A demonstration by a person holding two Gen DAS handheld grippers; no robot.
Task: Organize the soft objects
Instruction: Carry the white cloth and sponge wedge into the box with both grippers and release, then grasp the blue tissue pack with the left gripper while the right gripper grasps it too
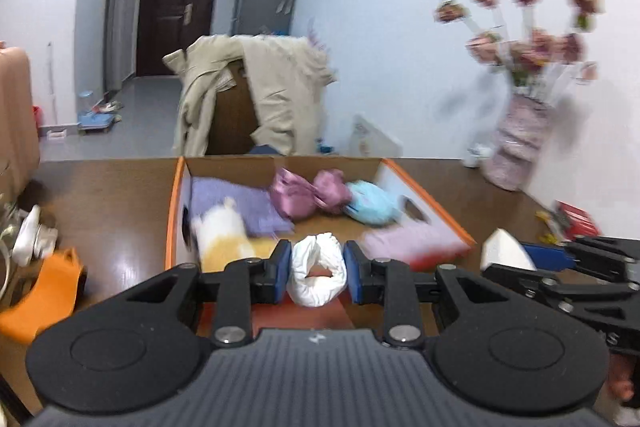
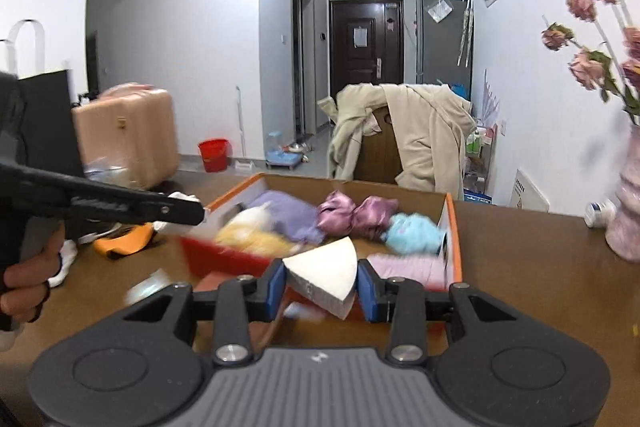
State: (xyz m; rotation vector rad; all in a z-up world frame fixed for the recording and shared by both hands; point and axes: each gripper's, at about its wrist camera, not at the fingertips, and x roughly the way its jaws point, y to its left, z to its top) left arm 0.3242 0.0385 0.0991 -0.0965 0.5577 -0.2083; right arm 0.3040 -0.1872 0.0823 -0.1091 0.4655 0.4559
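My left gripper [image 1: 318, 273] is shut on a white rolled soft bundle [image 1: 318, 279], held just in front of the near edge of an orange-rimmed cardboard box [image 1: 424, 191]. My right gripper [image 2: 322, 281] is shut on a white wedge-shaped soft piece [image 2: 326, 273] near the same box [image 2: 451, 219]; that wedge [image 1: 506, 253] also shows at the right of the left wrist view. Inside the box lie a purple towel [image 1: 240, 205], a white and yellow plush [image 1: 224, 233], two pink satin bundles [image 1: 308, 193], a light blue plush [image 1: 372, 203] and a pink cloth [image 1: 408, 239].
The box stands on a brown wooden table [image 1: 112, 211]. A pink vase of dried flowers [image 1: 516, 143] is at the far right, an orange item [image 1: 44, 291] and white cloths [image 1: 30, 235] at the left. A chair draped with a beige coat [image 1: 260, 91] stands behind the table.
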